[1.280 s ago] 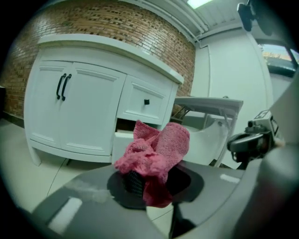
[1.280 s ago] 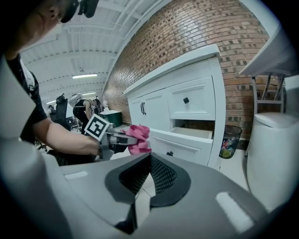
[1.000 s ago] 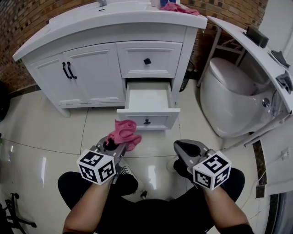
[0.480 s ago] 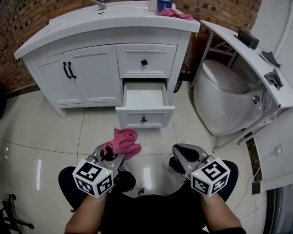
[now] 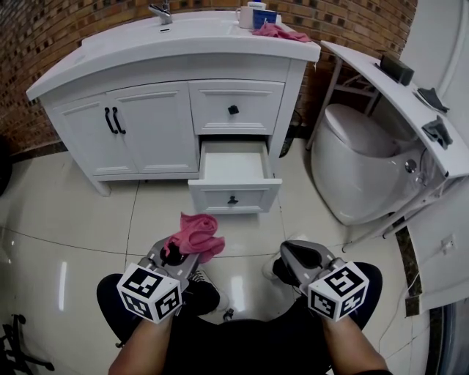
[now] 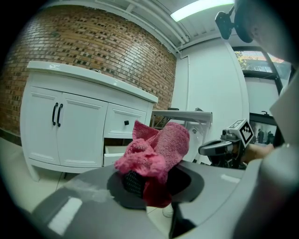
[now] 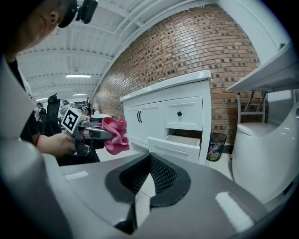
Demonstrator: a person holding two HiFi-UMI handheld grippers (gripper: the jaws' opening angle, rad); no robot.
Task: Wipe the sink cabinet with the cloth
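The left gripper (image 6: 140,183) is clamping a bunched pink cloth (image 6: 156,149) between its jaws, which its own view is showing close up. The right gripper (image 7: 149,176) is holding its jaws together on nothing, and both are hovering above the glossy tiled floor (image 5: 73,220), well apart from the white sink cabinet (image 5: 146,124). That cabinet is standing against a brick wall (image 5: 29,36) with its lower drawer (image 5: 234,167) pulled open; only the right gripper view is showing a waste bin (image 7: 216,145) between it and the toilet (image 5: 359,161), while only the head view is showing a second pink cloth (image 5: 278,31) and a blue box (image 5: 264,16) on the countertop, print too small to read.
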